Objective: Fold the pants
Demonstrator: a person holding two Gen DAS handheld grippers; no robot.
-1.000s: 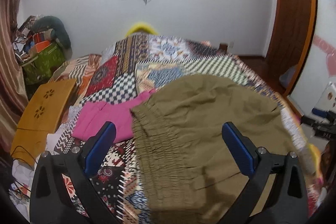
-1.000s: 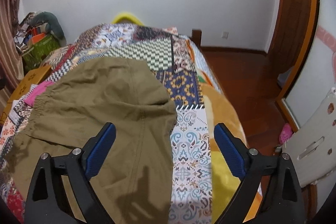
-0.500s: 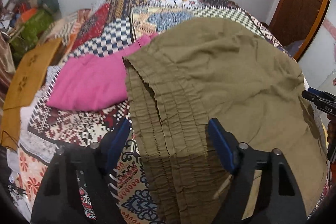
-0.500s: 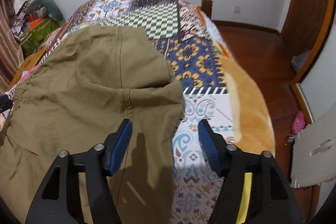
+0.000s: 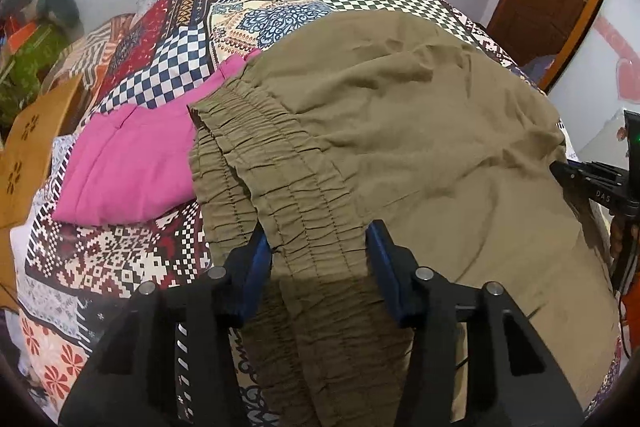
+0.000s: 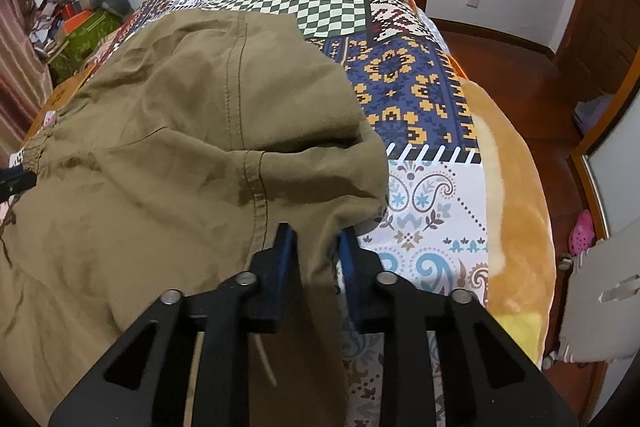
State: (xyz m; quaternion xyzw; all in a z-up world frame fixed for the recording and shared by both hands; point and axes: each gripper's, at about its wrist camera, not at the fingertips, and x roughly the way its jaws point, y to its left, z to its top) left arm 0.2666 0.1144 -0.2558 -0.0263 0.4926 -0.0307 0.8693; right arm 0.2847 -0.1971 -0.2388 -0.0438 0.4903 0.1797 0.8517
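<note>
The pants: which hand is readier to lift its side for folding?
Probably the right. Its tongs are closing tightly on the pants edge, while the left tongs, also closing, stand wider around the waistband.

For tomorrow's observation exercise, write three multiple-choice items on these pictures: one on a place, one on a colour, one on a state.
1. Where does the folded pink garment lie?
A. On the wooden floor
B. On the patterned patchwork bedspread, beside the elastic waistband of the olive-brown cotton pants
C. On top of the pants

2. What colour are the pads of the left gripper?
A. Blue
B. Red
C. Yellow

3. What lies between the jaws of the right gripper?
A. Nothing
B. The bedspread alone
C. An edge of the pants

Answers: 1 B, it rests on the bedspread against the waistband; 2 A, both pads show blue; 3 C, olive cloth fills the gap as the jaws are closing.
</note>
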